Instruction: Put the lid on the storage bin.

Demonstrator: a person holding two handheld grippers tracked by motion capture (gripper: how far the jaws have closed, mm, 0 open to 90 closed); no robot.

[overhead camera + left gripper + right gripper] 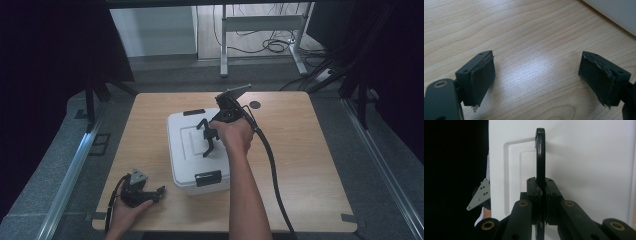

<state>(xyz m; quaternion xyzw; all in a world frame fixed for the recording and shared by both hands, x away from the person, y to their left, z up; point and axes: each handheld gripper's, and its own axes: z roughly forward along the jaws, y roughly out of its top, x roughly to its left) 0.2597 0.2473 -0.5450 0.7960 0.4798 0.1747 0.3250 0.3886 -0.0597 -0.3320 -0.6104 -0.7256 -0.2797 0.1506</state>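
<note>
Wooden table (310, 165) in a dark-curtained bay, grey floor around, a metal frame w/ loose cables beyond the far edge.

Item in hand: white storage box (187, 150), lid on, sits mid-table directly under the right gripper (208, 138). Black carry handle (540, 152) on the lid stands raised on edge; in the right gripper view both jaws are pinched tight on it, no gap visible betw. pads and handle. Handle runs up and away from the jaws, lid surface behind it.

Latches: one black latch (208, 178) on the near end of the box, below the gripper; another (194, 112) on the far end, above it. Both look flat against the lid, i.e. closed, though detail is small.

Left gripper (152, 193) rests on the table, near corner, apart from the box; jaws spread wide, nothing betw. them. Left gripper view shows bare wood w/ the box wall at top right.

Assessment: handle grasp done. Box appears flat on the table, not lifted. Remaining, by judgement: lift or carry by the handle; left side not yet engaged.
</note>
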